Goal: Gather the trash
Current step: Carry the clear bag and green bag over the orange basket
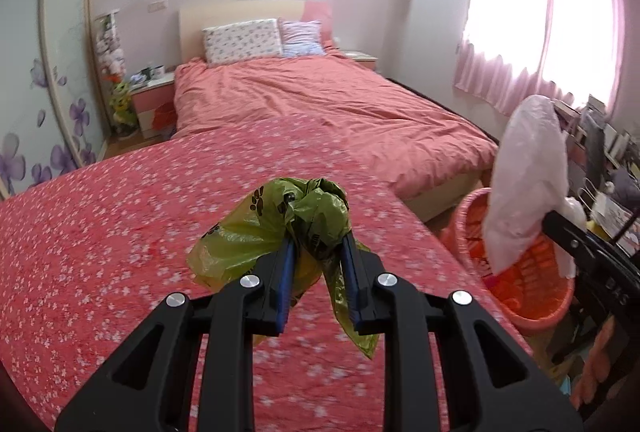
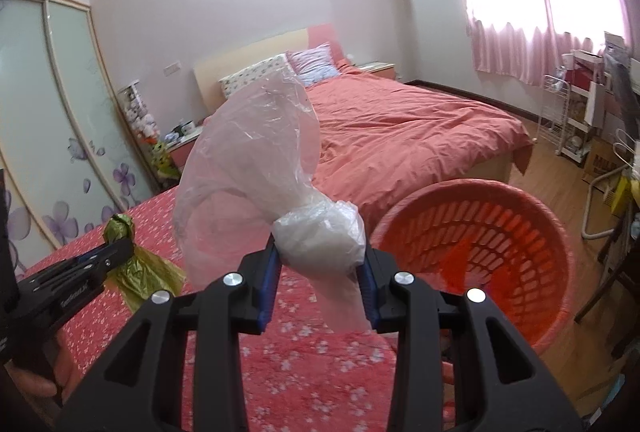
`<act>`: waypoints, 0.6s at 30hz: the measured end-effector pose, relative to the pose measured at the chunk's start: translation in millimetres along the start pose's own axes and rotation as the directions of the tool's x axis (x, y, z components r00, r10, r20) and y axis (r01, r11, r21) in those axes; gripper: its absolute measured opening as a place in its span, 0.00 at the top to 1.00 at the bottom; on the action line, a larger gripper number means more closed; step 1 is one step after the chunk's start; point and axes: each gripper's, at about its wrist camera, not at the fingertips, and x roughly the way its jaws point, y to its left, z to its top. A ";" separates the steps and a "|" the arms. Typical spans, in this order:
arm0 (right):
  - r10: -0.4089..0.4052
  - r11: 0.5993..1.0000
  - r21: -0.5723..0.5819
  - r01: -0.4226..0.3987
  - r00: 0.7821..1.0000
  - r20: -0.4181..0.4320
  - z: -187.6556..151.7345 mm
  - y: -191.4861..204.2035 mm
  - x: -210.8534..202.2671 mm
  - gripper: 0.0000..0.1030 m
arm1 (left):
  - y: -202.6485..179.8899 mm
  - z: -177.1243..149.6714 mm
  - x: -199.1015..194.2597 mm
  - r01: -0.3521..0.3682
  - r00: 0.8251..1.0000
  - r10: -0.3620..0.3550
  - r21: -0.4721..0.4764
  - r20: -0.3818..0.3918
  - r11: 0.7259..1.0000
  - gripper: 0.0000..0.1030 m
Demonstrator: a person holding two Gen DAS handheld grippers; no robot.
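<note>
My left gripper (image 1: 319,246) is shut on a crumpled green plastic bag (image 1: 256,232) with black paw prints, held above the red floral cover (image 1: 120,252). My right gripper (image 2: 320,252) is shut on a clear white plastic bag (image 2: 256,168) and holds it up beside the orange slatted basket (image 2: 480,248). In the left wrist view the white bag (image 1: 528,184) hangs over the basket (image 1: 532,284) at the right. In the right wrist view the left gripper (image 2: 116,250) with the green bag (image 2: 144,272) is at the lower left.
A bed with a salmon duvet (image 1: 328,100) and pillows stands beyond the floral cover. A wardrobe with flower-patterned sliding doors (image 1: 48,80) is at the left. Pink curtains (image 1: 540,12), a white wire rack (image 2: 568,120) and clutter are at the right, on a wooden floor.
</note>
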 end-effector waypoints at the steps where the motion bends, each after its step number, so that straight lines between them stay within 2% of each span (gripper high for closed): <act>1: -0.008 1.000 0.007 0.008 1.000 0.004 0.1 -4.7 -2.5 0.66 | -7.7 0.3 -0.9 0.012 1.000 -0.012 0.013 0.004 1.000 0.78; 18: -0.136 0.985 0.118 0.129 0.989 0.051 1.5 -71.7 -23.3 0.66 | -81.8 1.2 9.9 0.167 0.986 -0.167 0.097 -0.007 0.981 0.78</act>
